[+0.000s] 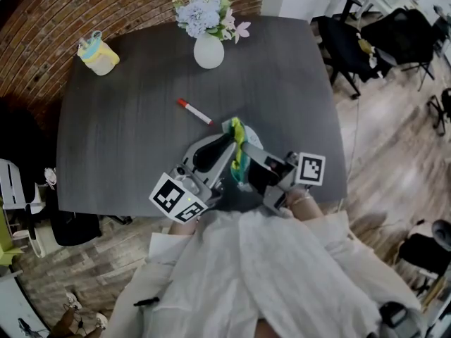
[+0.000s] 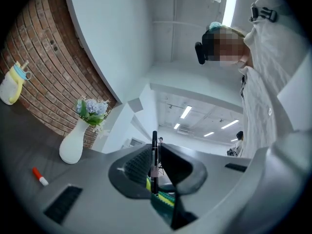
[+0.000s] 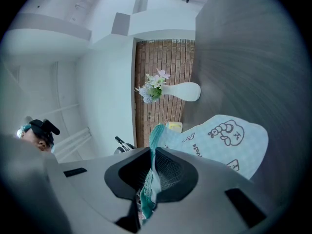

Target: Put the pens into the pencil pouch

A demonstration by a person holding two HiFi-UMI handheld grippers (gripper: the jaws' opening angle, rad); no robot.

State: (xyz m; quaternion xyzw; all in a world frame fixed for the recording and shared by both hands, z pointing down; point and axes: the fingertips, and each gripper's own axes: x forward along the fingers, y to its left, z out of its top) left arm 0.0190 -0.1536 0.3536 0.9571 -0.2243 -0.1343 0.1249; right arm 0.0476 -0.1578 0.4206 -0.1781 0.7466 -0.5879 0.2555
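A black pen (image 2: 154, 165) is pinched upright between the narrow-set fingers of the left gripper (image 2: 155, 149), and the pencil pouch (image 3: 229, 145) is clamped by its teal rim in the right gripper (image 3: 152, 156), at the near edge of the bench (image 1: 127, 146). Insertion looks underway, so next the pen needs lining up with the opening. A red-capped pen (image 1: 194, 111) is left further out.

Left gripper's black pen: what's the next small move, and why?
Probably have the left gripper slide its black pen down into the pouch mouth. Its jaws are clamped on the pen, whose lower end sits at the pouch's green-yellow rim, and the right gripper pinches that rim. The red-capped marker on the table can wait.
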